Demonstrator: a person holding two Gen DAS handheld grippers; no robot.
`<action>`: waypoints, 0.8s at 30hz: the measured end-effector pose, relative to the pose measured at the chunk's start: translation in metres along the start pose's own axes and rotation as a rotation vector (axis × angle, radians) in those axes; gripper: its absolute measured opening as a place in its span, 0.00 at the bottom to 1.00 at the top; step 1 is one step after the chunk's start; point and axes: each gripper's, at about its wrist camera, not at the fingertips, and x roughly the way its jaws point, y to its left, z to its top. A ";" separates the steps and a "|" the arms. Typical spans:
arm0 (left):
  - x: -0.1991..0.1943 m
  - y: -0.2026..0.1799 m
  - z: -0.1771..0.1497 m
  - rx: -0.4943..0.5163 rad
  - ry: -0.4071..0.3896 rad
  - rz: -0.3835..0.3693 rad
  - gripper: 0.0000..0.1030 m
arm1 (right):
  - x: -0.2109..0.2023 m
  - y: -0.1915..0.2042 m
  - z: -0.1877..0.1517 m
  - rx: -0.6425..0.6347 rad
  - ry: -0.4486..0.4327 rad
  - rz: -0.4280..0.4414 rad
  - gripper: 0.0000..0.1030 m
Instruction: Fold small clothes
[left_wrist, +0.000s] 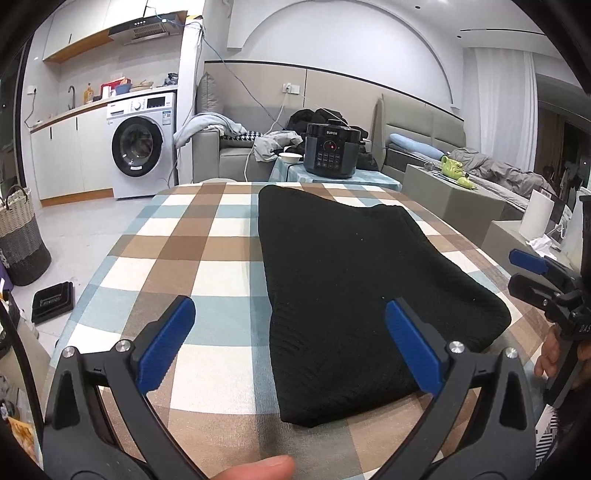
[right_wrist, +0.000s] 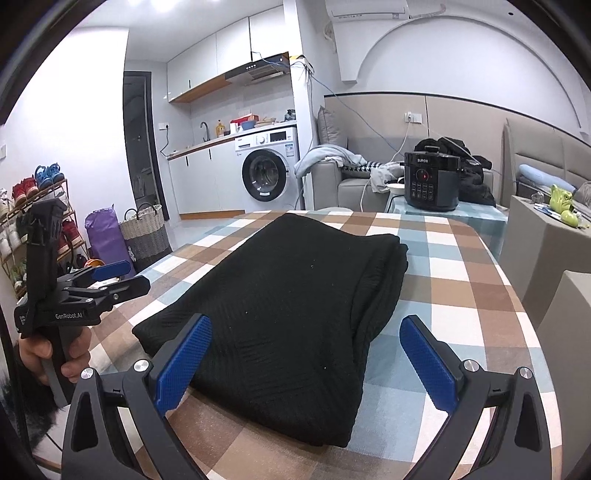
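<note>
A black knit garment (left_wrist: 354, 288) lies folded into a thick rectangle on the checked tablecloth (left_wrist: 192, 243). My left gripper (left_wrist: 290, 312) is open and empty, held above the near end of the garment, its right finger over the cloth. My right gripper (right_wrist: 306, 332) is open and empty, also above the garment's near end (right_wrist: 295, 295). In the left wrist view the right gripper (left_wrist: 517, 273) shows at the right table edge. In the right wrist view the left gripper (right_wrist: 129, 275) shows at the left, held in a hand.
A black pressure cooker (left_wrist: 331, 150) and a white bowl (left_wrist: 291, 157) stand on a low table beyond the far edge. A washing machine (left_wrist: 142, 146), sofa (left_wrist: 240, 147) and woven basket (left_wrist: 20, 240) lie further off. A paper roll (left_wrist: 535, 218) stands at the right.
</note>
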 end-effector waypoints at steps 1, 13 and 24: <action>0.000 -0.001 0.000 0.003 -0.001 0.005 0.99 | 0.000 0.001 -0.001 -0.004 -0.005 -0.003 1.00; 0.001 0.002 -0.003 -0.017 -0.015 -0.012 0.99 | -0.008 0.001 -0.002 -0.011 -0.044 0.010 1.00; -0.003 -0.003 -0.003 0.002 -0.031 -0.020 0.99 | -0.007 -0.001 -0.003 0.001 -0.044 0.010 1.00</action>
